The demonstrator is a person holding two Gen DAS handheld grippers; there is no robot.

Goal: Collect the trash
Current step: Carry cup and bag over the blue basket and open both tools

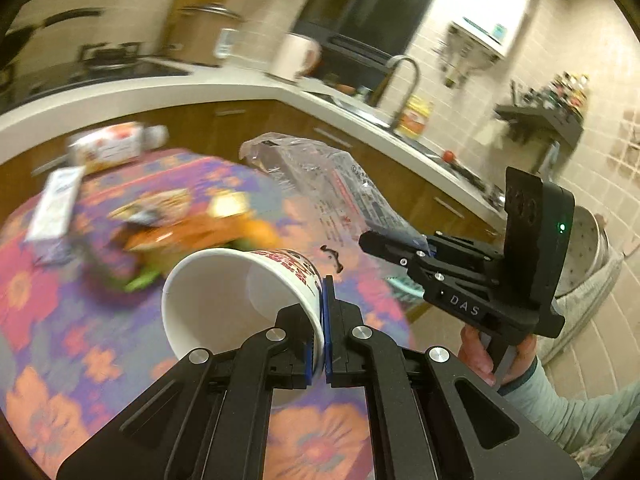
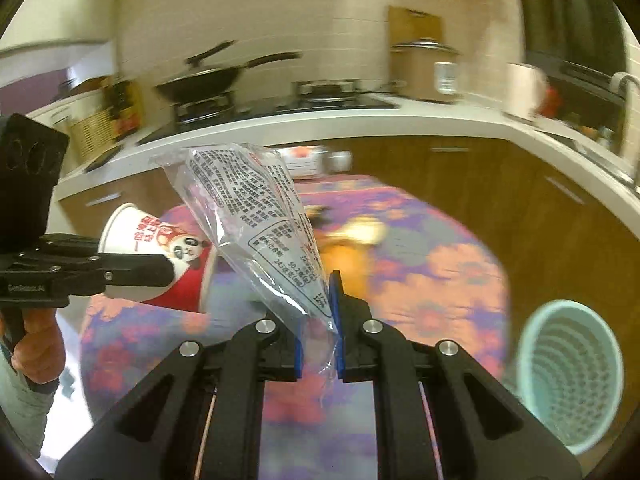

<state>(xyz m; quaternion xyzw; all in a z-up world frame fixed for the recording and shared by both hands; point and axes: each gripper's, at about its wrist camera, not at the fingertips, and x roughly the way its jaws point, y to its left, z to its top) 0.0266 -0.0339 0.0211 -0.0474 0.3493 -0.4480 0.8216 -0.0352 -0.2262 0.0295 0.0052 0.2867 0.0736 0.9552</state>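
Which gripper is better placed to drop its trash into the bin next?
Right, probably. The right gripper holds the plastic bag, and the green bin sits on its side. The left gripper, holding the paper cup, is farther away.

One paper cup (image 1: 240, 300), one clear wrapper (image 2: 256, 224), one teal basket (image 2: 568, 376) beside the floral table (image 2: 440, 272)

The mint basket (image 2: 570, 376) stands open-mouthed beside the table (image 2: 440, 280), nothing over it; cartons (image 1: 56, 212) and wrappers (image 1: 160, 216) crowd the tabletop's far side.
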